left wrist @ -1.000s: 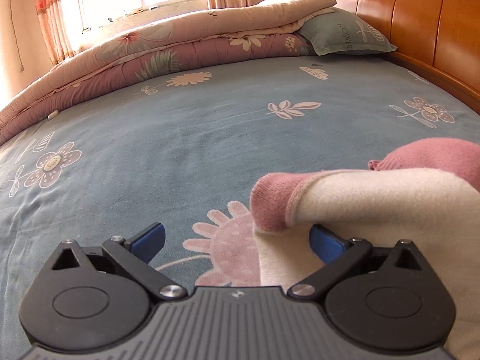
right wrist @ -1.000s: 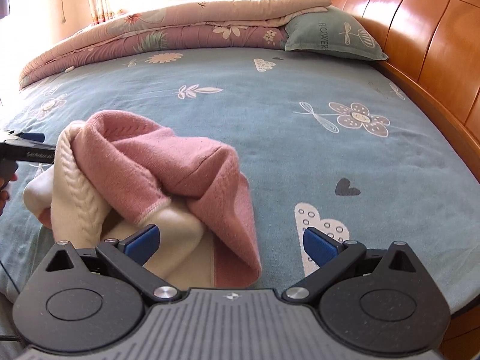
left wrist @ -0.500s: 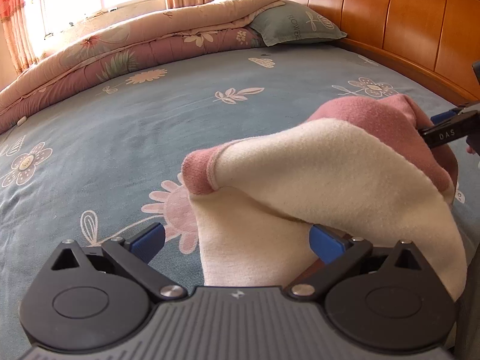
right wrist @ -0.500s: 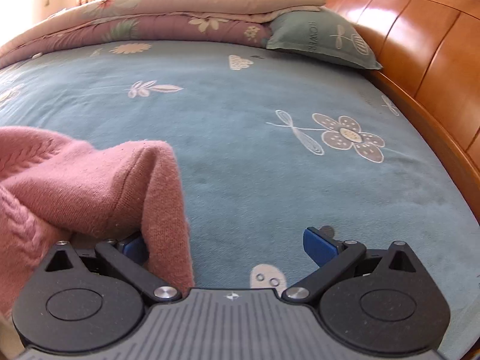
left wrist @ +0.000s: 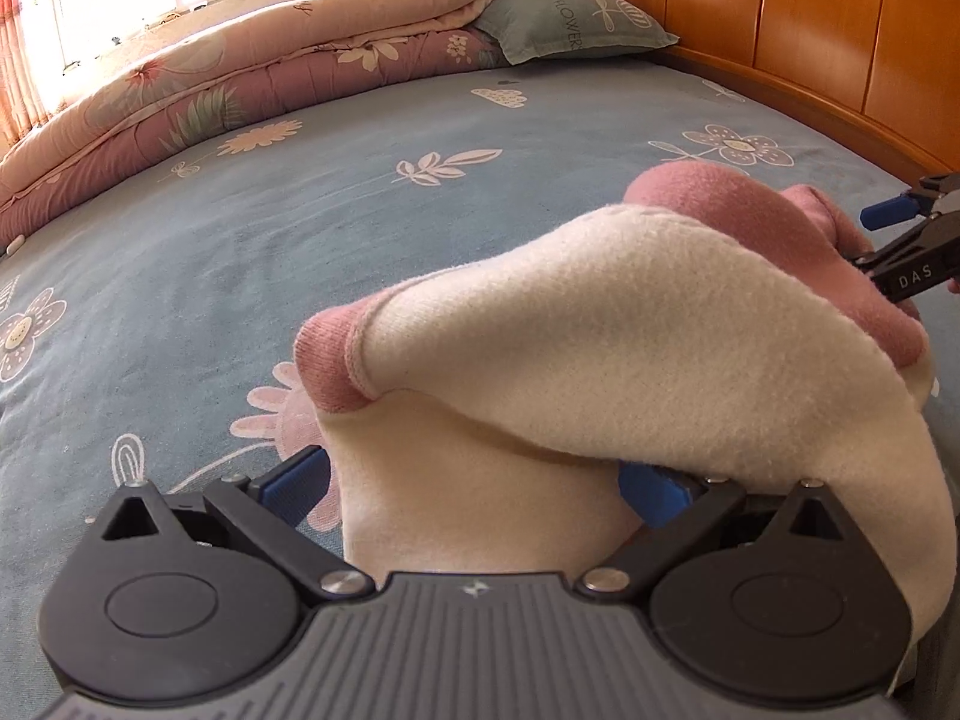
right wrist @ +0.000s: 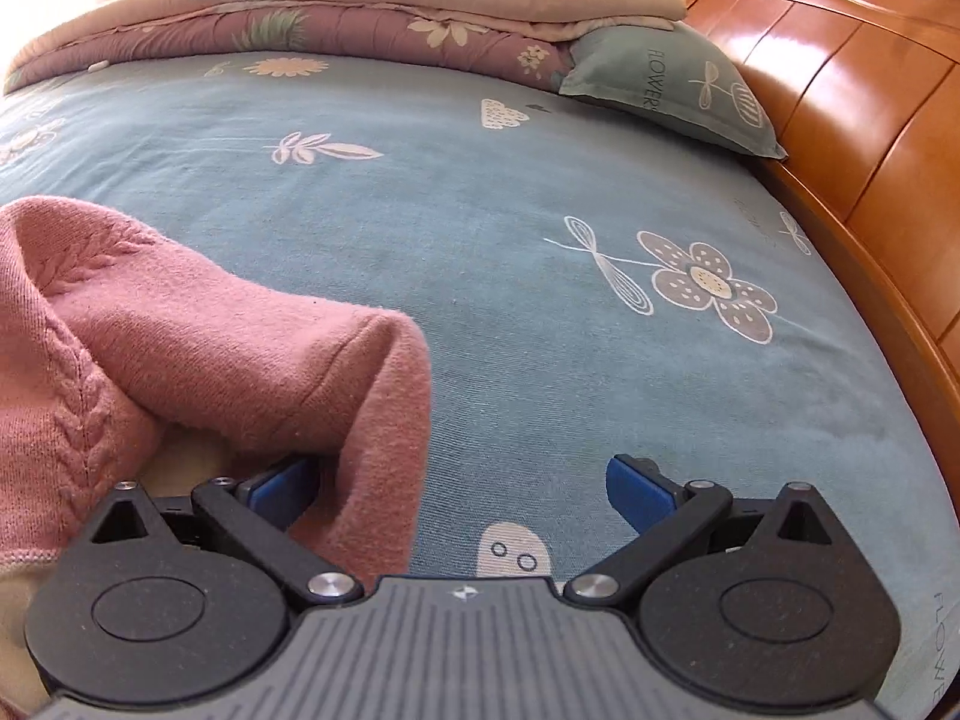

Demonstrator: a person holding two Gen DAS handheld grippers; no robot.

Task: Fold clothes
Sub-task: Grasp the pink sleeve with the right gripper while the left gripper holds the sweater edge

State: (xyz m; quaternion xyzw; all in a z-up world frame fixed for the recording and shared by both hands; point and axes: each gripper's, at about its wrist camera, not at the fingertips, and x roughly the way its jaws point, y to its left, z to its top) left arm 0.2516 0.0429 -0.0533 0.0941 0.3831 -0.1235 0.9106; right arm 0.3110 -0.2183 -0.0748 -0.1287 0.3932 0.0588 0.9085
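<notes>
Both my left gripper [left wrist: 474, 486] and right gripper [right wrist: 459, 483] gape wide; the sweater [left wrist: 630, 324], bunched at 3 o'clock, may slip unfolded.

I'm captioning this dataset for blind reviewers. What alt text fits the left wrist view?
The left gripper, jaws wide open, sits around a bunched cream and pink sweater on a blue floral bedsheet. The right gripper reaches in at the right edge; a rolled quilt, pillow and wooden headboard lie beyond.

A pink-and-cream knitted sweater [left wrist: 630, 324] lies on the blue flower-printed bedsheet [right wrist: 540, 276]; beyond it a mauve floral quilt [right wrist: 336, 18].
</notes>
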